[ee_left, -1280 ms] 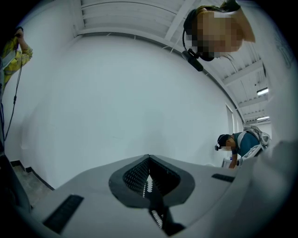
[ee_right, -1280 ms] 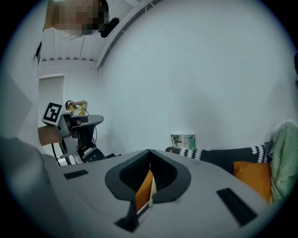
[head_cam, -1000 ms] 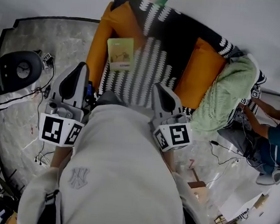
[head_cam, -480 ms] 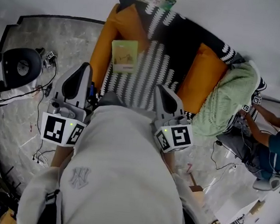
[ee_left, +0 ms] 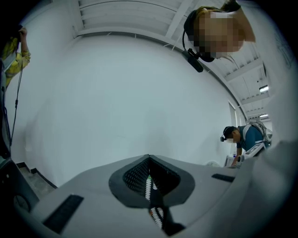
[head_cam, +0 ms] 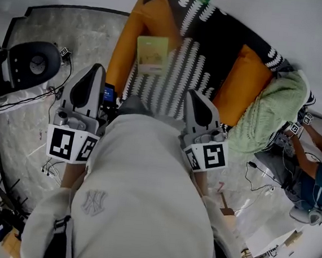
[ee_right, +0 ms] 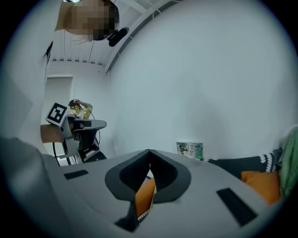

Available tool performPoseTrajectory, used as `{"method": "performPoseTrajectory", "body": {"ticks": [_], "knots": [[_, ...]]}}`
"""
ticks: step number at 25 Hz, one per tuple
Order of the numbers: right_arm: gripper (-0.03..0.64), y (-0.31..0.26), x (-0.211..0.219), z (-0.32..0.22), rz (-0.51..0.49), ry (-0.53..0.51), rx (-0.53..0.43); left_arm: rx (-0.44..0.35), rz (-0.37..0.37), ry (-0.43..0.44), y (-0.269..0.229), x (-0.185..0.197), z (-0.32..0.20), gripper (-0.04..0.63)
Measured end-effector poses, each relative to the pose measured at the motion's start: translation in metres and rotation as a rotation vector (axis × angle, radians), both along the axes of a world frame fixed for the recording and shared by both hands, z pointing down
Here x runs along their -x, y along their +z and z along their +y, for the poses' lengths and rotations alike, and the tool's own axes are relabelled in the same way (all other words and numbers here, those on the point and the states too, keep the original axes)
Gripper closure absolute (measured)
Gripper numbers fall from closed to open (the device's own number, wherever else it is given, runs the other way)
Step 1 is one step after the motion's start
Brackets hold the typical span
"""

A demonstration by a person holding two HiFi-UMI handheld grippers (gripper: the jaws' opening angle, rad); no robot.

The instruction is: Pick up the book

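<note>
Book point(head_cam: 152, 54) beside orange cushion point(head_cam: 121, 59) on sofa point(head_cam: 214, 51)

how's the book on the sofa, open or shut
Shut. The book lies flat on the sofa, pale green cover up, with no pages spread.

I see the book point(head_cam: 152, 54) in the head view only, a thin, closed volume with a pale yellow-green cover. The cover carries a faint darker picture around its middle and a lighter strip along the near edge. It lies flat, cover up, on the black-and-white patterned throw point(head_cam: 178, 70) over the sofa's seat. Its left edge sits right against the orange cushion point(head_cam: 126, 48), possibly overlapping it a little. Its edges run nearly square to my view, tilted only slightly.
</note>
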State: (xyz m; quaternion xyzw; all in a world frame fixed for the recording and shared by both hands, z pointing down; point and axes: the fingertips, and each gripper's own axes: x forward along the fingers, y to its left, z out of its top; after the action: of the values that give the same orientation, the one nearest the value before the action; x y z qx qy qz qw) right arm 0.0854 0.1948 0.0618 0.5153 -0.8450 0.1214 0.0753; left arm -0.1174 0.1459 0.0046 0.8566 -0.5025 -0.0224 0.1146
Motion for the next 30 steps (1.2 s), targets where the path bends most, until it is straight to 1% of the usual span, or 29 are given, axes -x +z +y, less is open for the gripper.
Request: {"method": "performPoseTrajectory", "body": {"ticks": [3,5,9,13,19,20,22,24,27,30], "knots": [[0.600,0.003,0.006,-0.003,0.028,-0.022,0.023,-0.001,-0.001,-0.011,-0.001,0.004,-0.002,0.584],[0.600,0.001,0.007,-0.006,0.029,-0.028,0.009,-0.004,0.002,-0.012,-0.003,0.004,-0.004,0.584],[0.600,-0.006,0.005,-0.008,-0.011,-0.039,-0.001,0.009,0.005,0.002,-0.004,-0.001,-0.003,0.584],[0.598,0.006,-0.003,-0.019,-0.025,-0.038,0.004,0.053,0.010,0.021,0.012,-0.011,-0.007,0.584],[0.595,0.049,-0.012,-0.048,-0.027,-0.053,0.076,0.121,0.035,0.057,0.045,-0.035,-0.025,0.584],[0.578,0.058,-0.012,-0.053,-0.027,-0.061,0.094,0.132,0.042,0.060,0.051,-0.038,-0.030,0.584],[0.520,0.078,-0.010,-0.062,-0.029,-0.077,0.136,0.156,0.056,0.068,0.063,-0.046,-0.037,0.584],[0.502,0.096,-0.007,-0.071,-0.032,-0.081,0.168,0.180,0.061,0.077,0.077,-0.053,-0.042,0.584],[0.499,0.119,-0.003,-0.087,-0.047,-0.061,0.190,0.210,0.029,0.095,0.096,-0.063,-0.046,0.584],[0.492,0.142,-0.004,-0.102,-0.082,-0.017,0.204,0.231,-0.010,0.126,0.117,-0.070,-0.045,0.584]]}}
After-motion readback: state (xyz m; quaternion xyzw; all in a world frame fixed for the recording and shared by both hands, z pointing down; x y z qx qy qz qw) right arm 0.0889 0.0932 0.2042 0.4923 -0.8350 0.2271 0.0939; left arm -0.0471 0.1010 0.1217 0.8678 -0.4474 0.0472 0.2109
